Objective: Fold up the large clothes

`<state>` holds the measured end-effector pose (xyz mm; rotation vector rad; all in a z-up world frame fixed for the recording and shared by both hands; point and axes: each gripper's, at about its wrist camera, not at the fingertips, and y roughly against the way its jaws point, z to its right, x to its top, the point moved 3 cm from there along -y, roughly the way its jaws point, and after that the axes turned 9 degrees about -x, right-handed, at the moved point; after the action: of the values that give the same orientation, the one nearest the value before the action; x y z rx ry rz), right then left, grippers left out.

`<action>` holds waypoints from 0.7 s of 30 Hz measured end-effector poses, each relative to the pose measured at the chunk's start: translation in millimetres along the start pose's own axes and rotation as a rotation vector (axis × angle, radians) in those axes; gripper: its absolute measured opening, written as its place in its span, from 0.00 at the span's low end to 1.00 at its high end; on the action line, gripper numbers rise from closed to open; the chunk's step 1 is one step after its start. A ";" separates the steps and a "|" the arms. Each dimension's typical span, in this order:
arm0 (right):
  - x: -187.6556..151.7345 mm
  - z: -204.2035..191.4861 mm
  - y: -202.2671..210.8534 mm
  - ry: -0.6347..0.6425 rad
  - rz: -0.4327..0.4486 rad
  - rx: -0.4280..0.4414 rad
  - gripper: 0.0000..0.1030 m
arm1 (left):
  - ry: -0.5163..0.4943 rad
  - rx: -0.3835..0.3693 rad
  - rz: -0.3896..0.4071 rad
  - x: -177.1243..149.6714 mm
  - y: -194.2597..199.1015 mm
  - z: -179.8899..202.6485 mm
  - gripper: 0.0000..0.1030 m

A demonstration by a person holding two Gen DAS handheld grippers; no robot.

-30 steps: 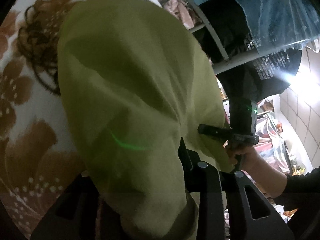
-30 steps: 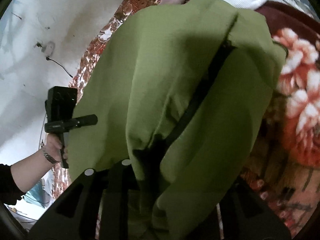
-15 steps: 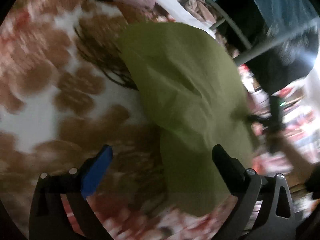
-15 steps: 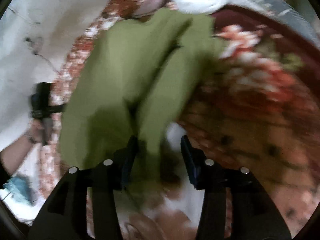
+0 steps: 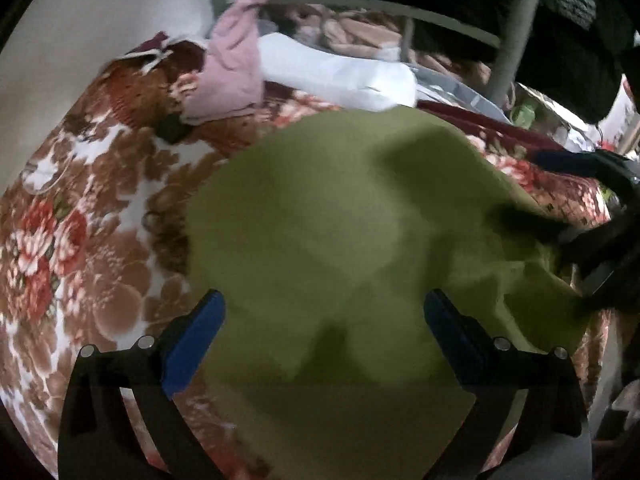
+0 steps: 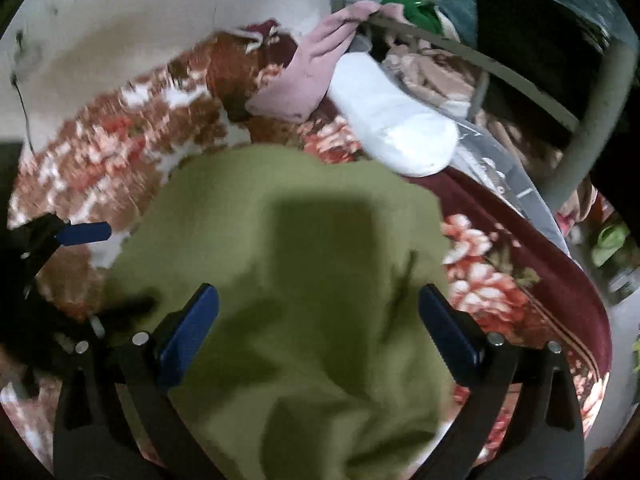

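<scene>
Left tool [image 5: 322,320]: fingers spread wide, pinching nothing. Right tool [image 6: 318,320]: jaws opening, now wide apart, nothing pressed between them. The olive-green garment [image 5: 340,248] lies loose on the floral bedspread [image 5: 100,200] directly below and ahead of both tools, apparently doubled over.

Risks, as judged — the fold looks uneven, with creases near the right tool; a re-grasp could catch one layer only and drag the fold open. The garment's near edge sits close to the bed's edge and may slip.

Containers: none clearly identifiable. Beyond the garment lie a pink cloth [image 6: 308,80] and a white bundle [image 6: 396,128] — both loose on the bed, contained by nothing.
</scene>
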<state>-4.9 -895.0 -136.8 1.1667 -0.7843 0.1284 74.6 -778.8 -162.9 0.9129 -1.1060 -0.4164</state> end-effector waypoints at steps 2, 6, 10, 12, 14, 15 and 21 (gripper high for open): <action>-5.9 -7.1 -14.1 -0.016 -0.010 -0.019 0.95 | -0.001 0.033 -0.020 -5.2 -14.0 9.0 0.95; -22.1 -10.1 -38.2 -0.065 -0.053 -0.023 0.95 | 0.058 0.035 -0.057 -25.9 -33.9 0.1 0.95; -37.2 -10.5 -42.1 -0.012 -0.040 -0.016 0.95 | 0.053 0.066 -0.047 -37.1 -33.4 -6.8 0.95; -44.1 -7.5 -43.3 0.012 -0.040 -0.016 0.95 | 0.064 0.056 -0.045 -40.2 -29.8 -12.0 0.95; -55.0 4.3 -49.7 0.019 -0.069 -0.056 0.95 | 0.061 0.082 -0.049 -43.2 -27.7 -16.7 0.95; -61.1 13.0 -54.0 -0.001 -0.093 -0.065 0.95 | 0.074 0.112 -0.045 -46.0 -23.9 -24.1 0.95; -92.7 58.6 -66.4 -0.060 -0.146 -0.042 0.95 | 0.262 0.084 -0.038 -69.7 -6.8 -74.7 0.96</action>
<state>-69.7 -945.6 -235.2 1.1878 -0.7482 -0.0443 113.1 -703.0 -220.0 1.0321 -0.8721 -0.2730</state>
